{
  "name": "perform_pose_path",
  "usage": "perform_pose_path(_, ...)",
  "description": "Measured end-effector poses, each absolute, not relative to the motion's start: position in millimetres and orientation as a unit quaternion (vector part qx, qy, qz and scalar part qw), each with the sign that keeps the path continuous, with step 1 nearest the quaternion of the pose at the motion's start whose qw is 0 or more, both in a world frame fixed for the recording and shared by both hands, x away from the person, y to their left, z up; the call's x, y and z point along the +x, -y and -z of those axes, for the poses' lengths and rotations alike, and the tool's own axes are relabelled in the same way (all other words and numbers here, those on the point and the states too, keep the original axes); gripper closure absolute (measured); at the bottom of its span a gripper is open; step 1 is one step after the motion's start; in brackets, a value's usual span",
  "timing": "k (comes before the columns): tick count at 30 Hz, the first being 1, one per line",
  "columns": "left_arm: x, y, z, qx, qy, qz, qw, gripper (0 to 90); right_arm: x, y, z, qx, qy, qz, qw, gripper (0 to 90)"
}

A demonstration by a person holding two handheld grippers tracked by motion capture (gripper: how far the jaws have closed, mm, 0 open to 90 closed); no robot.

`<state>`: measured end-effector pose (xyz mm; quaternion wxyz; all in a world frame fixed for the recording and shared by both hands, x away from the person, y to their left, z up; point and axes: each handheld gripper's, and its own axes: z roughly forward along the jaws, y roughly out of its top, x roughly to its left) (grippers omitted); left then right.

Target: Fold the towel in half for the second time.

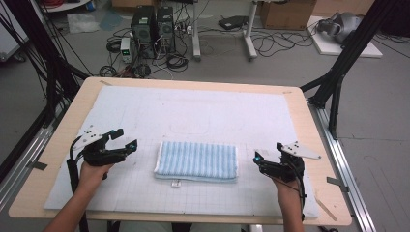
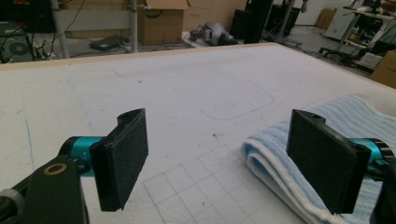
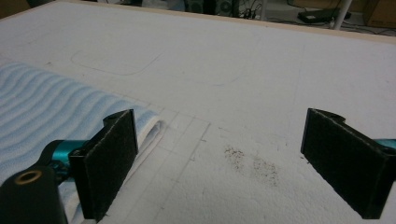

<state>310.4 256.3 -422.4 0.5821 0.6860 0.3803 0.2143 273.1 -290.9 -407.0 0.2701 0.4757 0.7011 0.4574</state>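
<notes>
Nearest the camera, two forearms are seen entering from the bottom edge of the high view, cut off below the elbow. The left gripper (image 1: 124, 138) is held in the left hand (image 1: 91, 172) and the right gripper (image 1: 267, 153) in the right hand (image 1: 285, 183), both over a white gridded mat (image 1: 193, 113) that covers a wooden table (image 1: 309, 125). Both sets of jaws are spread wide with nothing between them; in the left gripper view bare mat is seen in the gap, and in the right gripper view a patch of dark specks (image 3: 252, 165).

Between the grippers, clear of both, a folded blue-striped towel (image 1: 197, 161) lies flat on the mat toward its near edge. A small white tag (image 1: 176, 183) is seen at its near hem; any print on it cannot be read. In the left gripper view the towel's folded end is partly hidden behind one black pad (image 2: 327, 163).

Farther out, faint rounded outlines (image 1: 189, 126) are drawn on the mat. Beyond the table, computer towers (image 1: 152, 24), tangled cables (image 1: 174, 60) and a cardboard box (image 1: 287, 13) are seen on the floor, the box cut off by the top edge.
</notes>
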Motion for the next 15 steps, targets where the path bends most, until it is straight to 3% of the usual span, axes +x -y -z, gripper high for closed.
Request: perform_pose_path(15, 311.0, -255.1, 424.3, 0.689, -0.38, -0.21, 0.58, 21.7, 273.4, 292.1, 409.5, 0.478, -0.704, -0.451, 0.269, 10.1)
